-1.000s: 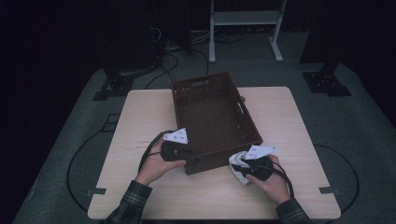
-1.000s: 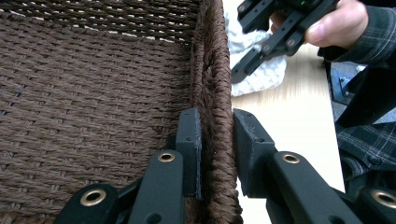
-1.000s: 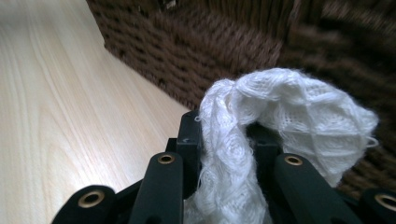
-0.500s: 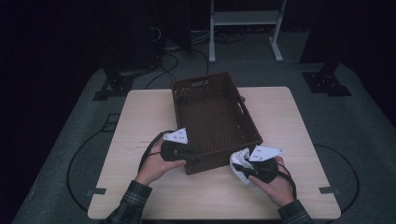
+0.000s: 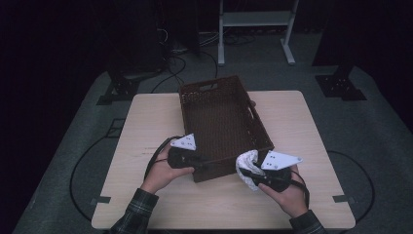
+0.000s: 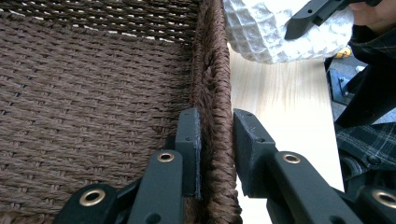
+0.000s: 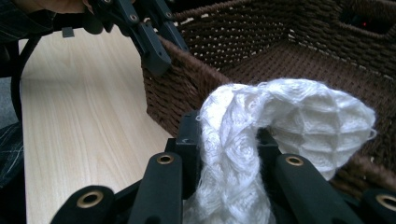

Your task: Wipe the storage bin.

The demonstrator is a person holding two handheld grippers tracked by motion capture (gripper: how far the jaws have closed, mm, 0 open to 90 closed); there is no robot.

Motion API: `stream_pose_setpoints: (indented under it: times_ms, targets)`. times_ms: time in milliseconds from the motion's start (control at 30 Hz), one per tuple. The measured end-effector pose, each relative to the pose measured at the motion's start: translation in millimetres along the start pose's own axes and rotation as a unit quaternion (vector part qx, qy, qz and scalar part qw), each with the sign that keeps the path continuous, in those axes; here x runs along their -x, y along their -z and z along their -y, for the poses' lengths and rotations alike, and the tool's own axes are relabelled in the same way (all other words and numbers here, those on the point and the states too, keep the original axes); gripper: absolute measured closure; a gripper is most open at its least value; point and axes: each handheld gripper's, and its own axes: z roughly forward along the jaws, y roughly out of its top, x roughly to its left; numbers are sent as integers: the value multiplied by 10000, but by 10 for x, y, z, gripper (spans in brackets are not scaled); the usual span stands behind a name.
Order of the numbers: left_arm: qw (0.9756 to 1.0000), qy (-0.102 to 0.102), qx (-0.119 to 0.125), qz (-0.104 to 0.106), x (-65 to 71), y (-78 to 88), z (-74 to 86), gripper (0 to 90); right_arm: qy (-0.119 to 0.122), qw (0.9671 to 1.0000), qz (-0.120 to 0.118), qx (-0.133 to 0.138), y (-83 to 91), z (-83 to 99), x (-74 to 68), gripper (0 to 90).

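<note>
I had the left gripper (image 6: 215,140) clamped on the near rim of the dark brown woven rectangular basket (image 5: 221,122), one jaw inside the wall and one outside, presumably to steady it. The right gripper (image 7: 224,140) was pinched on a white waffle-textured cloth (image 7: 280,126), held just beside the basket's near right corner, ready, I judged, to go in. The pale wood-grain counter (image 5: 151,122) stood on grey floor (image 5: 370,126) in a dark room, a white metal stand (image 5: 255,19) behind.
</note>
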Motion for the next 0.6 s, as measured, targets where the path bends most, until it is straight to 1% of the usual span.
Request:
stream_pose_setpoints:
  times_ms: [67, 167, 400, 533, 600]
  targets:
    - [10000, -3, -6, -2, 1, 0, 0, 722, 23, 10000, -26, -6, -32, -24, -7, 711]
    - [10000, -2, -5, -5, 2, -1, 0, 722, 64, 9999, -43, -85, -103, -17, -2, 713]
    - [10000, -16, -18, 4, 2, 0, -2, 723, -39, 9994, -198, -290, -257, 59, 38, 716]
    - [10000, -22, -19, 0, 3, -2, -2, 723, -35, 9986, -264, -466, -359, 111, 47, 716]
    - [10000, -25, -18, 2, 3, -3, -3, 723, -13, 9978, -273, -598, -416, 134, 46, 716]
